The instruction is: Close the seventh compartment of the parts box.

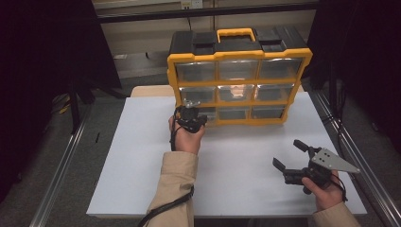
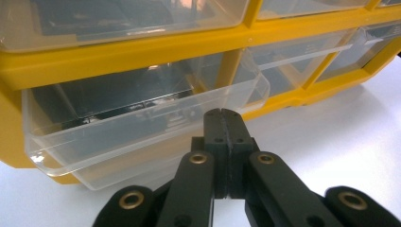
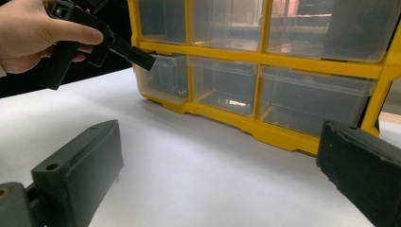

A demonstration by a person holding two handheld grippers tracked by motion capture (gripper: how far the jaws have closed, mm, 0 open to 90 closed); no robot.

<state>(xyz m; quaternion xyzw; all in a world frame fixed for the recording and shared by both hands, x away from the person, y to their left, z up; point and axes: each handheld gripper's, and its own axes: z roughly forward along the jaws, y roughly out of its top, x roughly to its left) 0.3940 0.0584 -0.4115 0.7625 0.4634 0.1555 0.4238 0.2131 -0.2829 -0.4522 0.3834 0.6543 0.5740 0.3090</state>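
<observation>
Closed black jaws of the left tool (image 2: 224, 124) sit nearest the lens in the left gripper view, pads pressed flat together with nothing between them. Tips rest at, or just short of, the front lip of the drawer (image 2: 142, 123), bottom row, left column of the organizer (image 1: 239, 85); contact cannot be confirmed.

Drawer state: pulled partway out of its yellow frame, front wall standing proud of the neighbouring drawers. Something small and dark lies inside near the front; too blurred to identify.

High view: organizer at 12 o'clock on the white counter (image 1: 142, 156), left tool (image 1: 190, 116) at its lower left corner, right tool (image 1: 295, 156) at about 4 o'clock, well apart from the organizer.

Right tool: jaws spread wide, empty, idle above bare counter. Its own view shows the left tool (image 3: 137, 56) poking at the drawer (image 3: 163, 78) at 11 o'clock.

Progress, judged: drawer is neither fully open nor seated. With jaws shut and nosed at the lip, a push-in or a hook-and-pull both fit; direction cannot be told. Remaining eight drawers look seated.
</observation>
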